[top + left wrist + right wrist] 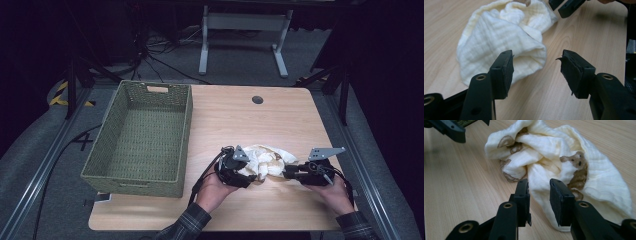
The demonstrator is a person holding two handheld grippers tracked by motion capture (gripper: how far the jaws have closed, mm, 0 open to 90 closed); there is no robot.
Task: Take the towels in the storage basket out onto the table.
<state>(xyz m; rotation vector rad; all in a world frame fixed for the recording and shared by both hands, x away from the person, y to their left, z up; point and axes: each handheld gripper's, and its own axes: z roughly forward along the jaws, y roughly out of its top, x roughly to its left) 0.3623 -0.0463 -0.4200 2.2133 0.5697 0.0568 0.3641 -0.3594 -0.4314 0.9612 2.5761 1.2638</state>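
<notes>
1. Wicker basket (137,137): green, open-topped, nothing inside; stands on the table (240,120) at 9 o'clock of the cloth, well apart.
2. Left gripper (235,167): jaws spread wide, holding nothing, at the cloth's 9 o'clock edge.
3. Muslin cloth (265,160): cream, bear print, crumpled between both grippers at the table's near side. Judged light, limp, non-slippery, not fragile; best pinched at a raised fold or outer hem.
4. Right gripper (295,172): jaws partly apart, a fold lying just beyond them, at the cloth's 3 o'clock.
</notes>
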